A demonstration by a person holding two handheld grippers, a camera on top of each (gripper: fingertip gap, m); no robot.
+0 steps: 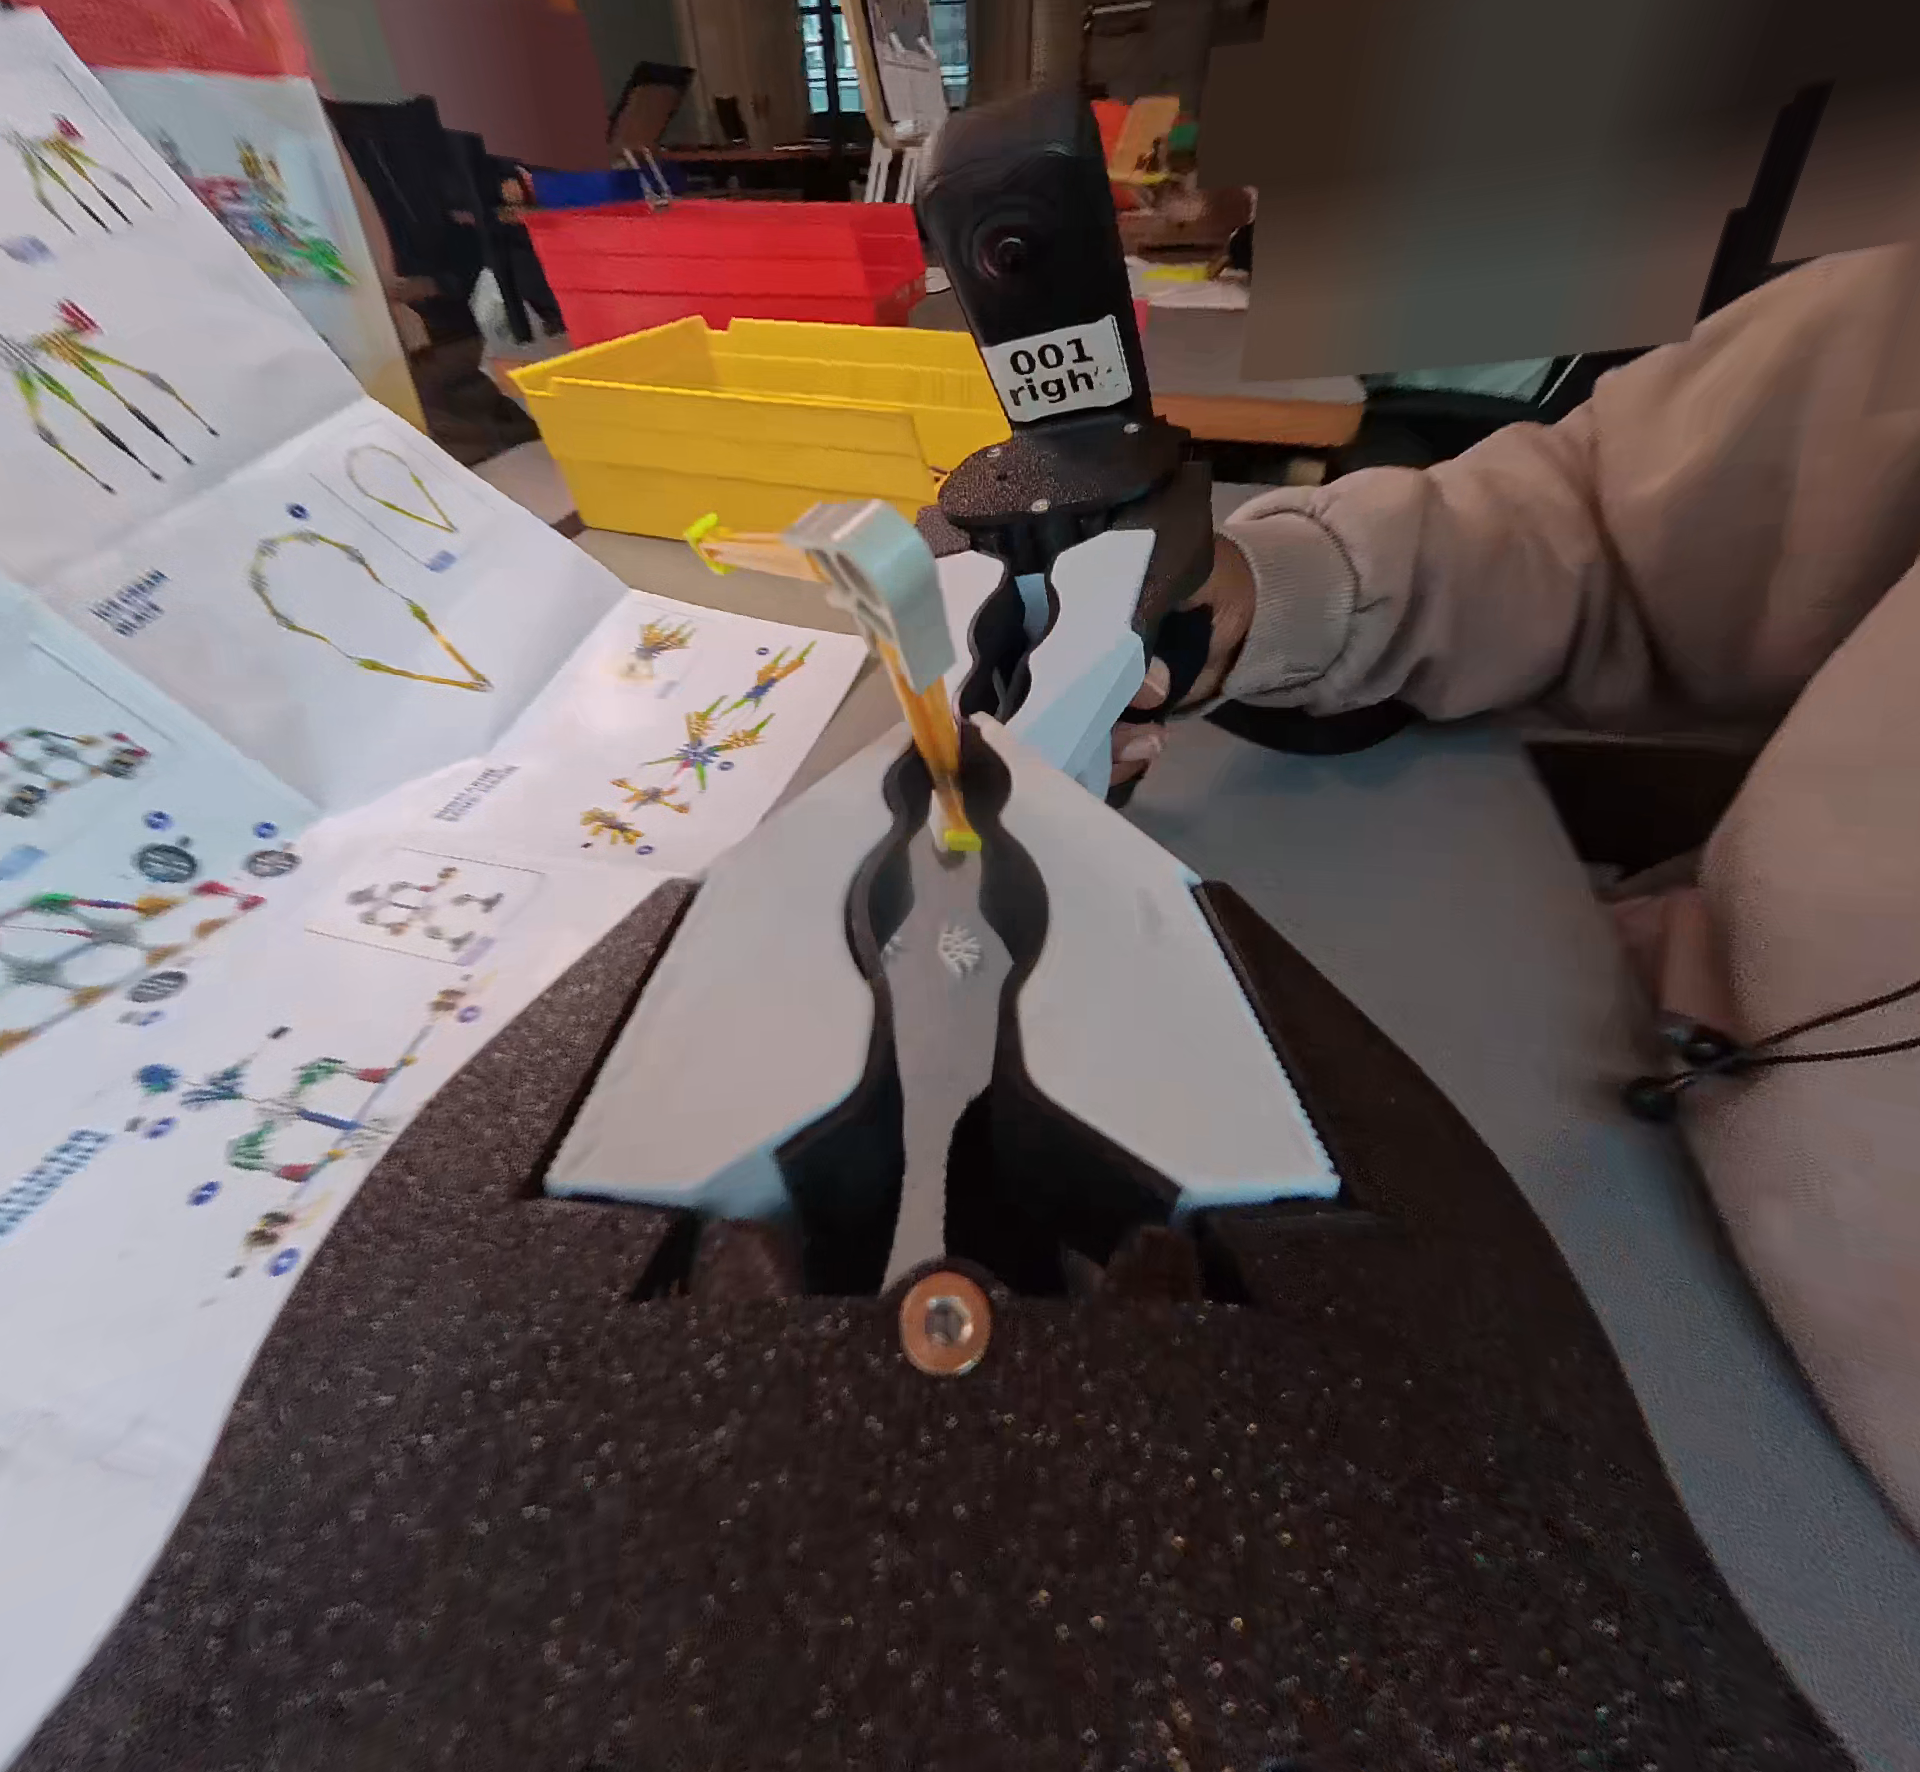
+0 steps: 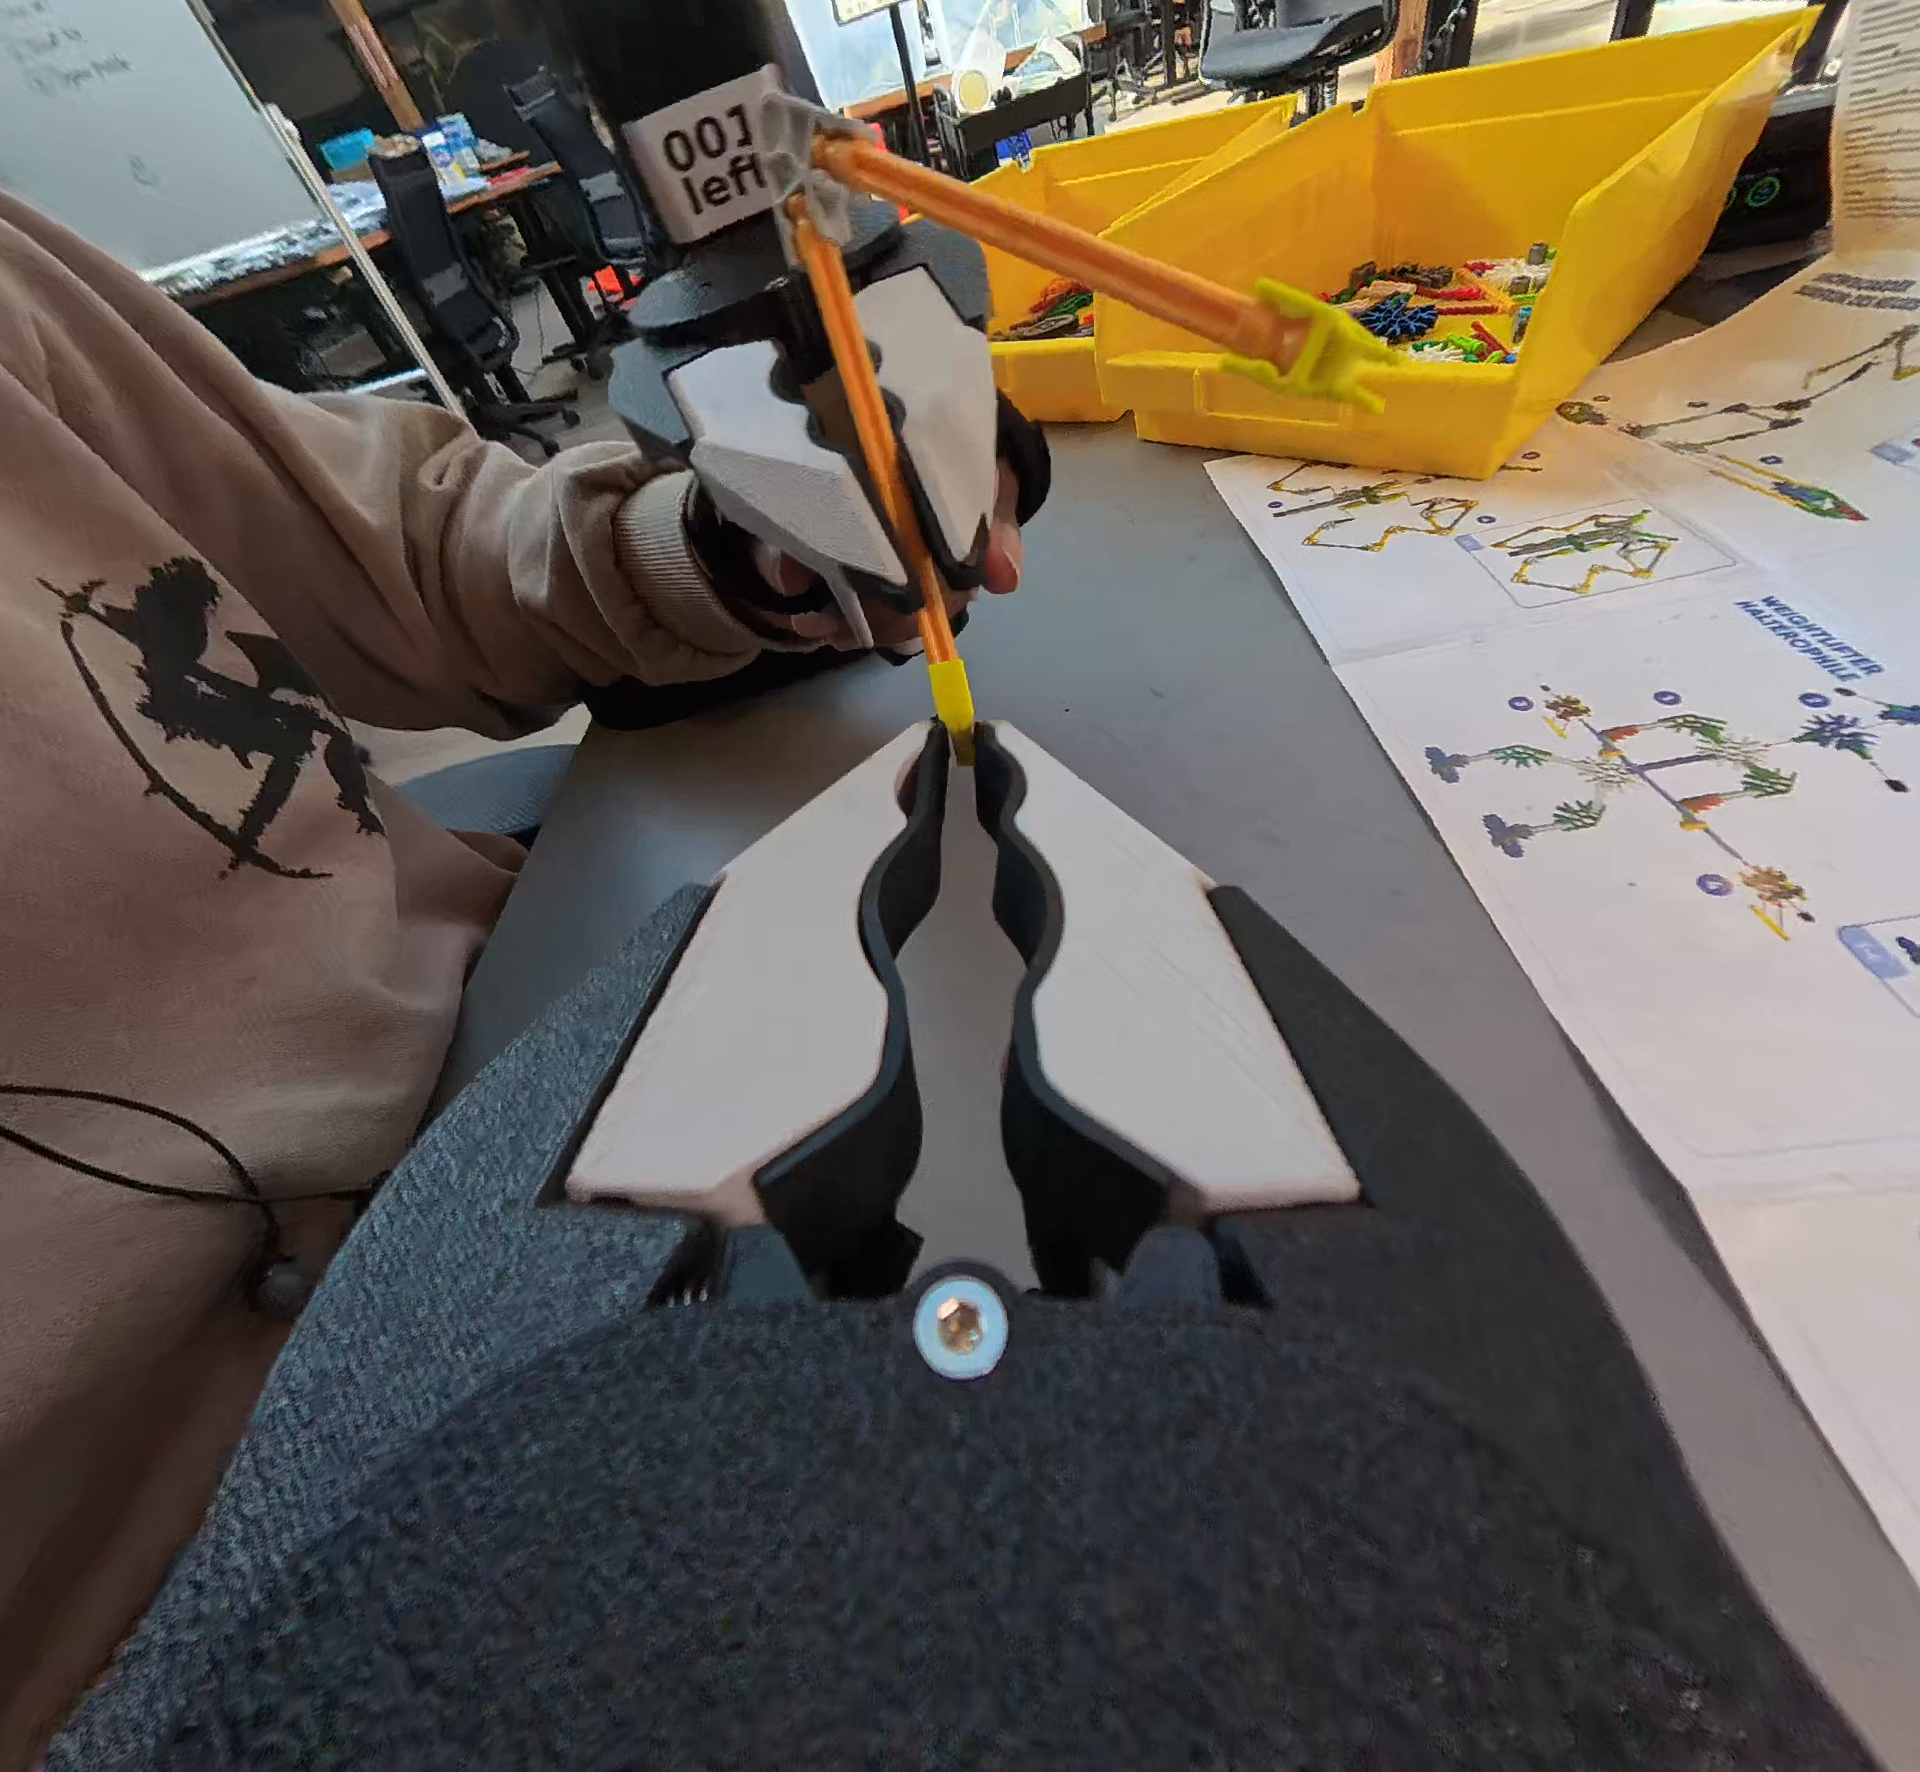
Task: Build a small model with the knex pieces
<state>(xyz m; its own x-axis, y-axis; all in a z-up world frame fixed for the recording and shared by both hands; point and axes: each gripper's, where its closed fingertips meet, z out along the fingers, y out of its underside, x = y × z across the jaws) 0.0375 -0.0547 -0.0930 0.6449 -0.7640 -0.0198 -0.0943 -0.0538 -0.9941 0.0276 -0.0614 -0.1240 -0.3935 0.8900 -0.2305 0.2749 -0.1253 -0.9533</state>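
A small assembly of two orange rods joined at a grey connector (image 1: 883, 579) is held in the air between both grippers. My left gripper (image 1: 951, 766) is shut on the lower orange rod (image 1: 930, 714) about midway; it also shows in the right wrist view (image 2: 914, 579). That rod ends in a yellow clip (image 2: 951, 694), and my right gripper (image 2: 961, 748) is shut on this clip at its fingertips. The second orange rod (image 2: 1039, 242) sticks out free and ends in a yellow-green clip (image 2: 1309, 346). In the left wrist view the right gripper (image 1: 1034, 694) sits just behind my left fingertips.
Two yellow bins (image 2: 1351, 413) with several loose coloured parts stand on the grey table (image 2: 1143, 631); they also show in the left wrist view (image 1: 748, 434), with a red bin (image 1: 727, 268) behind. A printed instruction sheet (image 1: 364, 787) (image 2: 1662, 683) lies beside. Beige sleeves (image 1: 1507, 527) (image 2: 364, 496) are close. My left and right fingertips are right by each other.
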